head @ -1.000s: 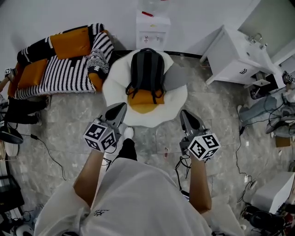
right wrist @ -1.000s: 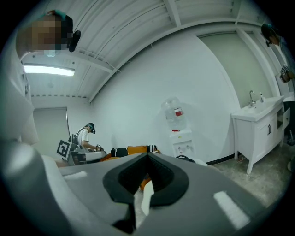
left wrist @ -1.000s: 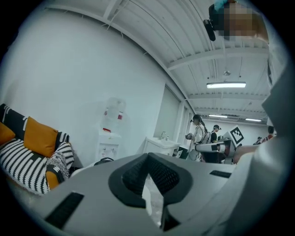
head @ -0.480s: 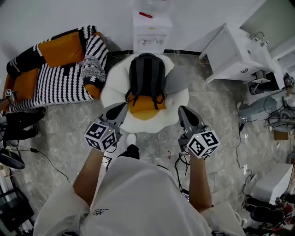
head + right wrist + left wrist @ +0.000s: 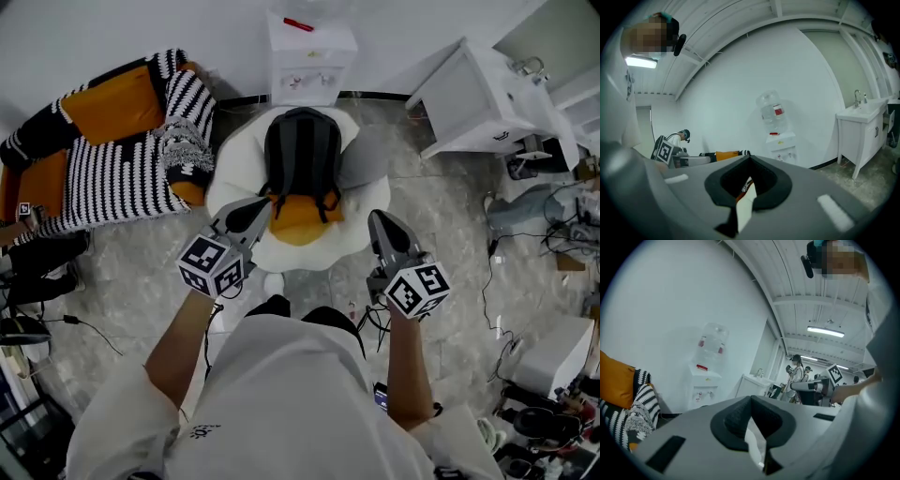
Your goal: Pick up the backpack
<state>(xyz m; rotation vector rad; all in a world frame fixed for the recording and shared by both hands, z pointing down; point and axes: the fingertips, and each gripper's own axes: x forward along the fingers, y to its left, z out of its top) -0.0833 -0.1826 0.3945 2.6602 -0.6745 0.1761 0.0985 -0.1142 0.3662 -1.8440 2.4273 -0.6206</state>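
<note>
So basically nothing's done yet. In the lower middle of the head view, the left gripper (image 5: 251, 211) and right gripper (image 5: 382, 225) are both held out in front of the person. The fingers are pressed together on each, with nothing between them. Beyond them a white egg-shaped cushion (image 5: 230, 183) sits on the floor, and the dark backpack (image 5: 300, 150) lies on it, upper centre, untouched. A water dispenser (image 5: 309, 52) stands behind. I'd say the whole reach, grab and lift is left.

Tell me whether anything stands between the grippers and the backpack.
Nothing visible does. The backpack lies on the white cushion; only bare cushion separates it from the left gripper and the right gripper, both shut and empty.
</note>
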